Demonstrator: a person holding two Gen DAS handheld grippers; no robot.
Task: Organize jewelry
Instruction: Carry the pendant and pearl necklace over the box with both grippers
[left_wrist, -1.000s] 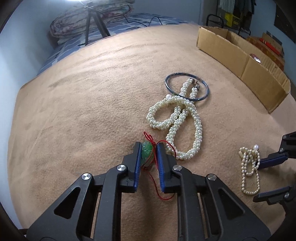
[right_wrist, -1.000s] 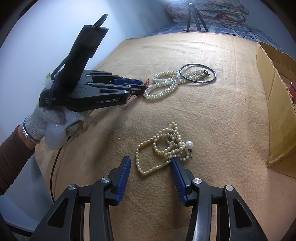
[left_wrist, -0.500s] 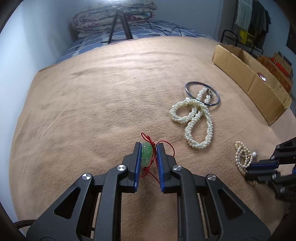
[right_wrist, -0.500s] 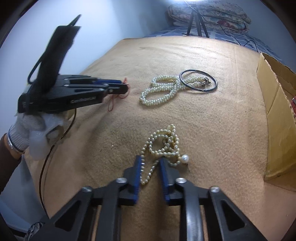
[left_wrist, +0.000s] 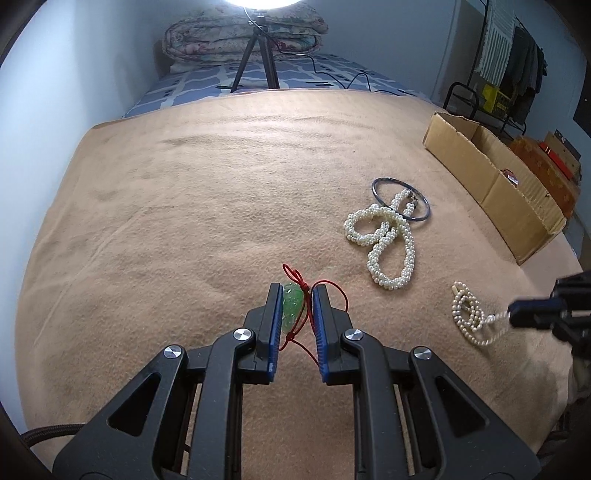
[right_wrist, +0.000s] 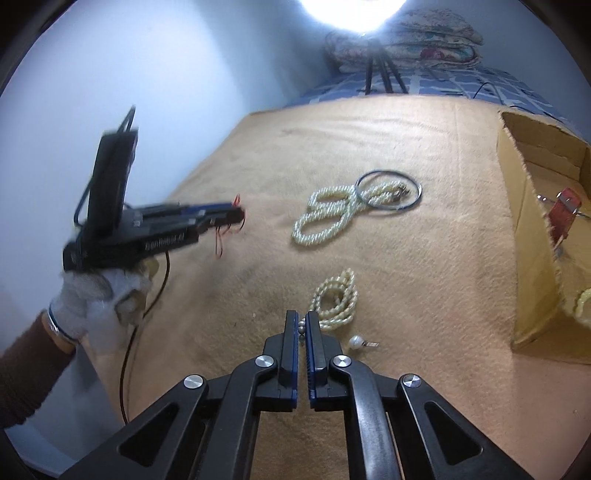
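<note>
Pearl-bead thin necklace (right_wrist: 334, 301) pinched by right gripper (right_wrist: 303, 332); left gripper (left_wrist: 295, 306) clamps green jade pendant (left_wrist: 292, 305). Risk: trailing strand snags, slips.

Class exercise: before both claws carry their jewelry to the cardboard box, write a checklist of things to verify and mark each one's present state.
1. Left claw clamps the green pendant: ok.
2. Right claw shut on the thin pearl strand: ok.
3. Strand fully lifted off the blanket: not ok, most lies there.
4. Red cord hanging free of snags: cannot tell.
5. Cardboard box open: ok.
</note>
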